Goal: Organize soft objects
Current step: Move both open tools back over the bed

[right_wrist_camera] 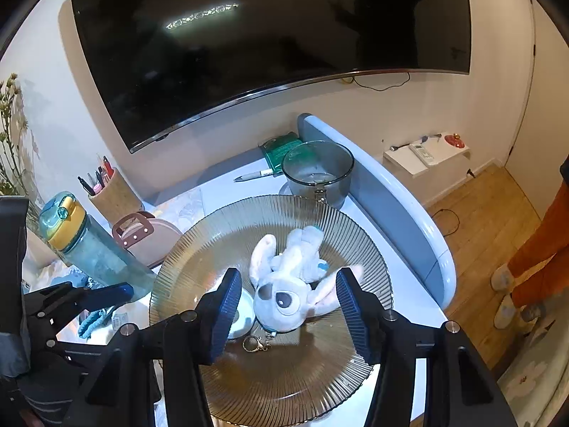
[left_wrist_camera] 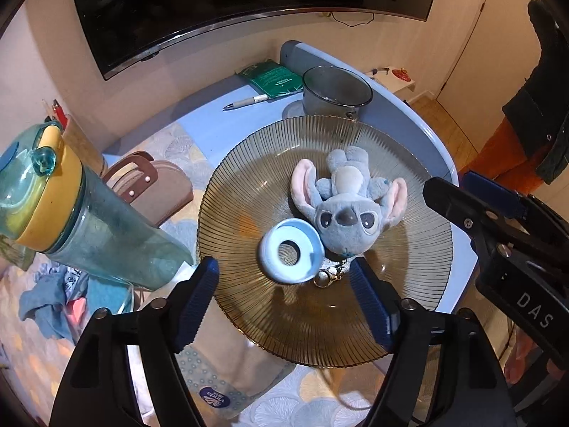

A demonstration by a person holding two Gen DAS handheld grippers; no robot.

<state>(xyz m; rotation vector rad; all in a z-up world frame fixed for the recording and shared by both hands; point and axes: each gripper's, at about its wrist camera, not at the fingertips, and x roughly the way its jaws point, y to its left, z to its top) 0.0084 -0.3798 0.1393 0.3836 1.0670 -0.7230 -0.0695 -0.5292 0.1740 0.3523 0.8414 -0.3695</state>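
Note:
A grey-blue plush toy (left_wrist_camera: 346, 195) with pink ears and a metal key clip lies on a ribbed amber glass plate (left_wrist_camera: 249, 185). A pale blue soft ring (left_wrist_camera: 290, 251) lies beside its head. My left gripper (left_wrist_camera: 284, 284) is open and empty, just above the plate's near side, close to the ring. In the right wrist view the plush (right_wrist_camera: 288, 284) lies on the plate (right_wrist_camera: 199, 242), and my right gripper (right_wrist_camera: 284, 299) is open, its jaws on either side of the plush head without closing. The ring (right_wrist_camera: 243, 315) is partly hidden behind the left finger.
A teal water bottle (left_wrist_camera: 71, 206) with a yellow band stands left of the plate. A grey pot (left_wrist_camera: 334, 90), a pen (left_wrist_camera: 245, 101) and a green packet (left_wrist_camera: 274, 78) lie behind. A brown pouch (left_wrist_camera: 153, 185) and blue cloth (left_wrist_camera: 46, 302) are at left. A person stands at right.

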